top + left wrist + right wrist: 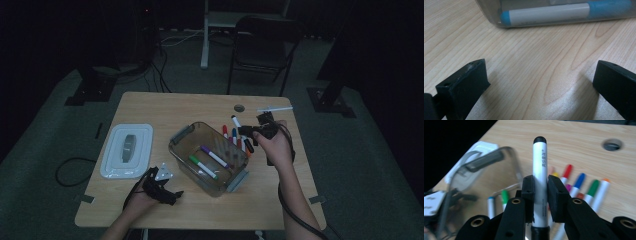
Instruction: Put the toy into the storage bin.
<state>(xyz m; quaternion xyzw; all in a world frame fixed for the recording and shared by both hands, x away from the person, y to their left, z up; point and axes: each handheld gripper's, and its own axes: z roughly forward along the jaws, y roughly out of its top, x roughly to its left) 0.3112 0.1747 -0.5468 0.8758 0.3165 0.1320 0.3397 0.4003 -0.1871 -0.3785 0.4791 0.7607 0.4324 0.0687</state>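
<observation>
Two markers (pixel 210 161) in clear bin (pixel 181 136) — black-capped marker (pixel 540 177) clamped in right jaws

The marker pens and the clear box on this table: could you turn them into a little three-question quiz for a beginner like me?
1. True or false: the right gripper is clamped on a white marker with a black cap.
2. The jaws of the left gripper are: A) wide apart over bare table, B) shut on a marker, C) gripping the lid.
3. Fill in: the white lid lies on the table to the ___ of the clear box in the high view.

Key
1. True; its jaws press the barrel on both sides.
2. A
3. left
</observation>
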